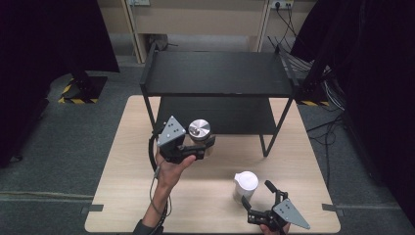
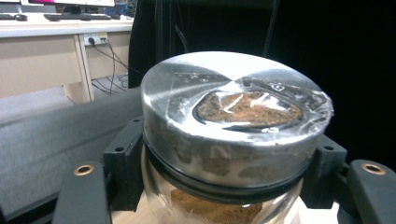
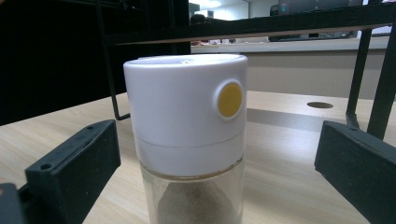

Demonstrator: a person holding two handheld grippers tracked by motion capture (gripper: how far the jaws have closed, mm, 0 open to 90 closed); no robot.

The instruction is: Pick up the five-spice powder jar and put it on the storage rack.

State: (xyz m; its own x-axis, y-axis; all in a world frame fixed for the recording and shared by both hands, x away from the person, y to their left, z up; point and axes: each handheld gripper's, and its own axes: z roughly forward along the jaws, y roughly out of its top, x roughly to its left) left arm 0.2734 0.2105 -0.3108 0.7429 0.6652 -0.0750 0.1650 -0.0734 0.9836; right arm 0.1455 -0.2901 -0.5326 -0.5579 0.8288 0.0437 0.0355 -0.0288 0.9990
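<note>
The right gripper [image 1: 261, 199] sits low at the bench's [image 1: 122, 176] near edge, its fingers [image 3: 74, 163] spread wide on either side of a white-capped shaker [image 1: 245, 184] without touching it; the shaker stands on the bench. The left gripper [image 1: 208, 143], raised above the bench, has its fingers [image 2: 123, 163] clamped on a glass jar [image 2: 233, 140] with a metal lid, brown powder inside. Just behind the jar stands a black two-tier shelf [image 1: 218, 73].

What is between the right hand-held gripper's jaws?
The white-capped jar stands between the open jaws of the right hand-held gripper, untouched, seen in the right gripper view.
</note>
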